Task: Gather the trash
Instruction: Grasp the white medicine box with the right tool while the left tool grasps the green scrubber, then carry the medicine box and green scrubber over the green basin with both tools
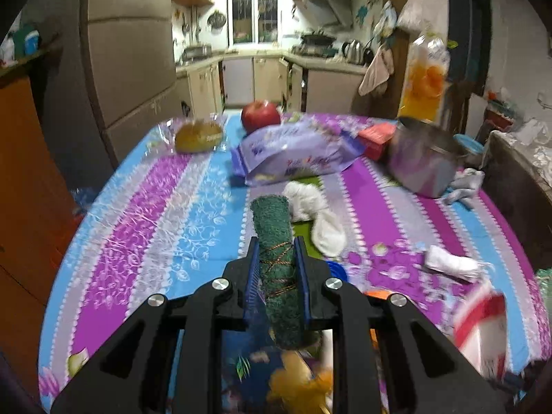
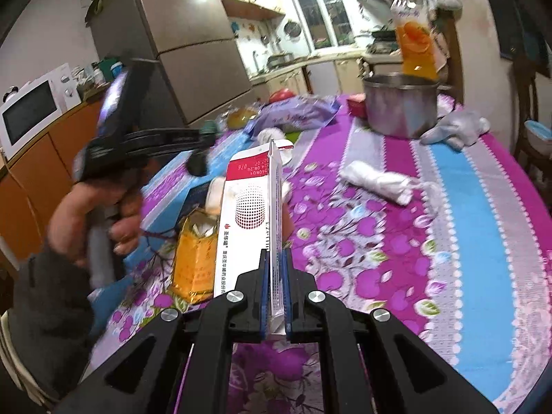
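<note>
My left gripper [image 1: 276,246] is shut on a rolled green scouring pad [image 1: 272,220] bound with orange thread, and holds it above the table. Seen in the right wrist view, that gripper [image 2: 201,138] is gripped by a hand [image 2: 89,214] at the left, blurred. My right gripper [image 2: 275,257] is shut on the edge of a flattened white and red carton [image 2: 246,207], which stands up over the tablecloth. Crumpled white tissue [image 1: 307,200] lies just beyond the pad. A rolled white wad [image 2: 379,181] rests on the cloth to the right.
The table has a purple and blue flowered cloth [image 1: 155,207]. On it sit a purple snack bag [image 1: 296,153], an apple [image 1: 260,115], wrapped bread [image 1: 198,136], a steel pot [image 2: 400,107], a juice bottle [image 2: 414,34], a grey cloth [image 2: 455,129] and a yellow packet [image 2: 195,258].
</note>
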### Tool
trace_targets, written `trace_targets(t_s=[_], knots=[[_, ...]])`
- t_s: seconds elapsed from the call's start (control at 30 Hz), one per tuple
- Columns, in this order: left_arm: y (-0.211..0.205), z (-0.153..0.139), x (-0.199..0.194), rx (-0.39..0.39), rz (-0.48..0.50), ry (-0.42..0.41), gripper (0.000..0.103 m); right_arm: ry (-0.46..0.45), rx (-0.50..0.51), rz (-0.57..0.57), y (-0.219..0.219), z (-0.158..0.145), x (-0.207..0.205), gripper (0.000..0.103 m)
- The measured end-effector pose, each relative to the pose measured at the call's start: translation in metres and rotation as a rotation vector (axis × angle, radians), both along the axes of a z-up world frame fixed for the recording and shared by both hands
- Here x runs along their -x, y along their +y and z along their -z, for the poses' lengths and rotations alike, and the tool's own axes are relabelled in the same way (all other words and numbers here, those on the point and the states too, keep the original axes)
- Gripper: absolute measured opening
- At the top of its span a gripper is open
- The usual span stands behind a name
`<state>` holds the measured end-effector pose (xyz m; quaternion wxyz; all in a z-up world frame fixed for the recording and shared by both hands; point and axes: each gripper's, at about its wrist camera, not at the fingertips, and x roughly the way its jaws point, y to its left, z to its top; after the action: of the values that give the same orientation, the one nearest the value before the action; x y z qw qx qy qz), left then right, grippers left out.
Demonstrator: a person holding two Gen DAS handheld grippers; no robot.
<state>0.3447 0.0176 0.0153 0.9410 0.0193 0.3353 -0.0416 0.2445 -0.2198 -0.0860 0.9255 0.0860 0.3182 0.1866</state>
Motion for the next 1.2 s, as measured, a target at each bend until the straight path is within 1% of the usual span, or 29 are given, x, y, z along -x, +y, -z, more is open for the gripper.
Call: trace_targets(t_s=[0.13,0.23,0.33,0.5,0.8,1.0,1.2], knots=[[-0.022,-0.017,0.042,-0.031,0.04,-0.082,0.018,-0.061,0.021,0.045,-0.006,-0.014,0.009,0.008],[-0.033,-0.024,0.069,-0.025,0.062,-0.119,0.018,-0.119,0.069,0.076,-0.007,-0.028,0.019,0.007],[-0.042,-0.03,0.092,-0.014,0.061,-0.153,0.019,-0.175,0.114,0.118,-0.01,-0.04,0.032,0.007],[-0.059,-0.036,0.125,-0.003,0.076,-0.202,0.019,-0.221,0.138,0.182,-0.022,-0.052,0.053,0.007],[-0.096,-0.043,0.153,0.014,0.149,-0.239,0.019,-0.276,0.164,0.281,-0.046,-0.066,0.087,0.007],[-0.115,-0.047,0.164,0.03,0.187,-0.258,0.019,-0.289,0.173,0.341,-0.068,-0.074,0.112,0.007],[-0.147,-0.049,0.178,0.034,0.249,-0.264,0.019,-0.295,0.181,0.394,-0.094,-0.081,0.134,0.007]])
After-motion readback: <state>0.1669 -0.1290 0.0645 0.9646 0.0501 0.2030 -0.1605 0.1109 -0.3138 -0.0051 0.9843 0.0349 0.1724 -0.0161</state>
